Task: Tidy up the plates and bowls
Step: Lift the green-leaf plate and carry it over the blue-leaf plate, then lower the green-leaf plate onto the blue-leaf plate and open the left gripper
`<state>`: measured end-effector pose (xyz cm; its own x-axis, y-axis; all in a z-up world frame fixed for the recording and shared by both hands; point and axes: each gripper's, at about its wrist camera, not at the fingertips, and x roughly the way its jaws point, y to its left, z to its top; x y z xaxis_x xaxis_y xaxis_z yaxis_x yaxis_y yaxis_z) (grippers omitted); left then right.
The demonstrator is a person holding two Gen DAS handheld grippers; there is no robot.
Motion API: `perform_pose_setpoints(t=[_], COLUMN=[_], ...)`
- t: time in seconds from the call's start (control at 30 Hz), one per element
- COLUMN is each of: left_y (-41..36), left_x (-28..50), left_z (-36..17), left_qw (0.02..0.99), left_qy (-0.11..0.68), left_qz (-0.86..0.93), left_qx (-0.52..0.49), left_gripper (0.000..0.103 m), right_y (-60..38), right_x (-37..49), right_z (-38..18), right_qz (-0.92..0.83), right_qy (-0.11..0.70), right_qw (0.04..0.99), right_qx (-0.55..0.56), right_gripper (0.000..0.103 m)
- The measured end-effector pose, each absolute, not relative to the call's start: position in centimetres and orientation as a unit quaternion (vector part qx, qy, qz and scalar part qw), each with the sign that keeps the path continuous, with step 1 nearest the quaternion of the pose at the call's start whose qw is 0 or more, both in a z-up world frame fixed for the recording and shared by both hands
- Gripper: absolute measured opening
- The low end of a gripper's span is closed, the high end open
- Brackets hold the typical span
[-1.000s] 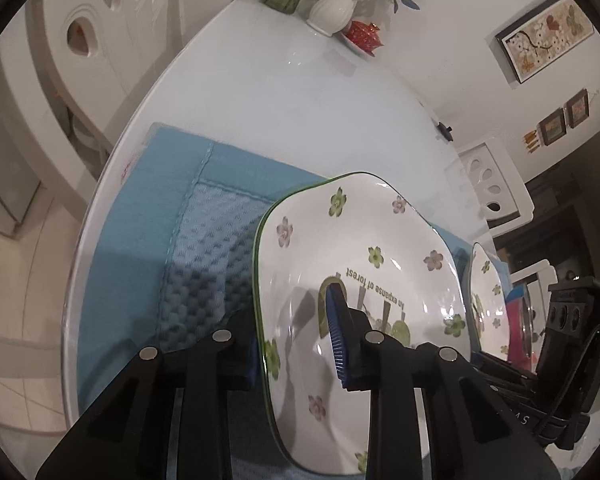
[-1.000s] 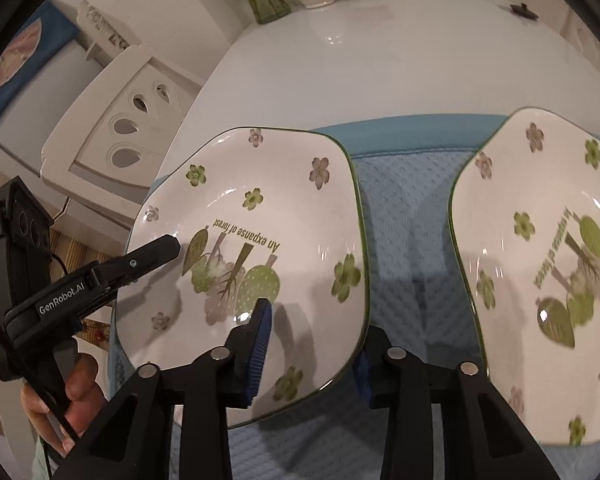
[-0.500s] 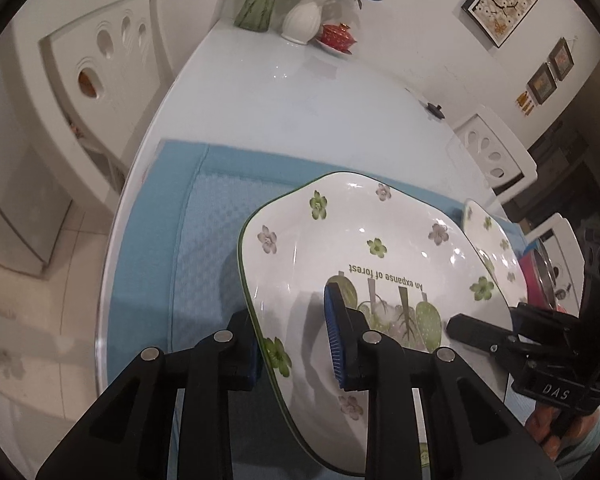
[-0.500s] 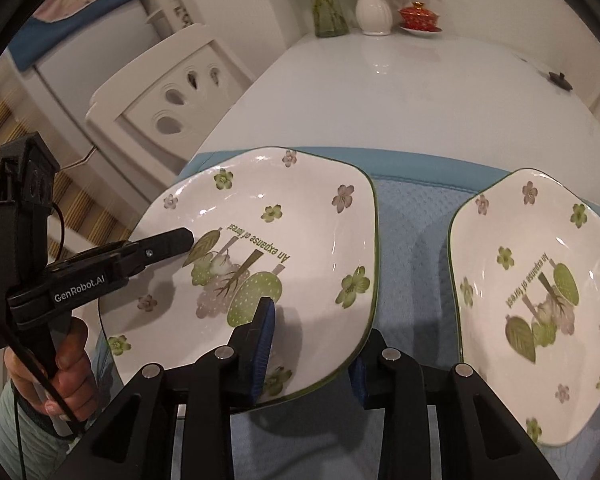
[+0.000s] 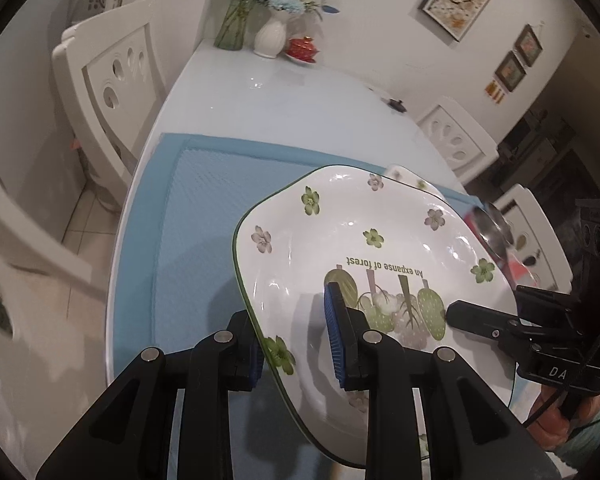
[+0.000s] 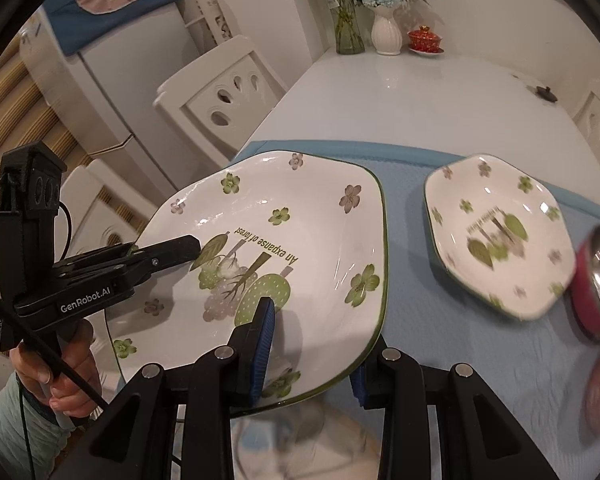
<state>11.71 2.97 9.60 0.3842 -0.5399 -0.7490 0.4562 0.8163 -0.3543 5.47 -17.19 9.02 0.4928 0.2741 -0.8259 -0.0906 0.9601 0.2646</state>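
Both tongs, left and right, clamp floral plate; keep level (second plate at 2 o'clock) while stacking.

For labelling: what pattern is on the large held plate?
Green and mauve flowers, trees, green rim; clearest in right wrist view.

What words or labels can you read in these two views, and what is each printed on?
"An expanse of forest": held plate, upside down in both views.
"GenRobot.AI": left gripper, on its body.
"DA": right gripper, rest of the label cut off.
Second plate: print too blurred to read.
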Motion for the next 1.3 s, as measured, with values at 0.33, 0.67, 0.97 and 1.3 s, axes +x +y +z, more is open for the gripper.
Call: perform_pose_setpoints(t=[0.33, 0.67, 0.97, 1.3], left_y=[2.8, 2.0, 1.6, 1.1], left_x=[2.7, -2.9, -4.4, -5.3], left_z=[9.7, 6.6, 4.8, 3.8], left_qw=[0.819, 0.811, 0.816, 0.808], left_qy=[0.485, 0.515, 0.519, 0.531], left_qz=[-0.305, -0.276, -0.253, -0.257], left_qx=[-0.038, -0.040, -0.027, -0.013], left_gripper=[0.023, 0.023, 0.023, 0.023], right_y=[-16.8, -17.6, -18.0, -19.6], right_x=[-4.4, -9.8, -10.3, -8.9], right_z=[9.9, 7.2, 4.7, 3.0], right_qz=[0.098, 0.108, 0.105, 0.090], right_qy=[0.515, 0.543, 0.556, 0.571], right_qw=[0.844, 0.825, 0.815, 0.806], right_qx=[0.113, 0.115, 0.121, 0.131], right_gripper=[0.032, 0.033, 0.033, 0.033])
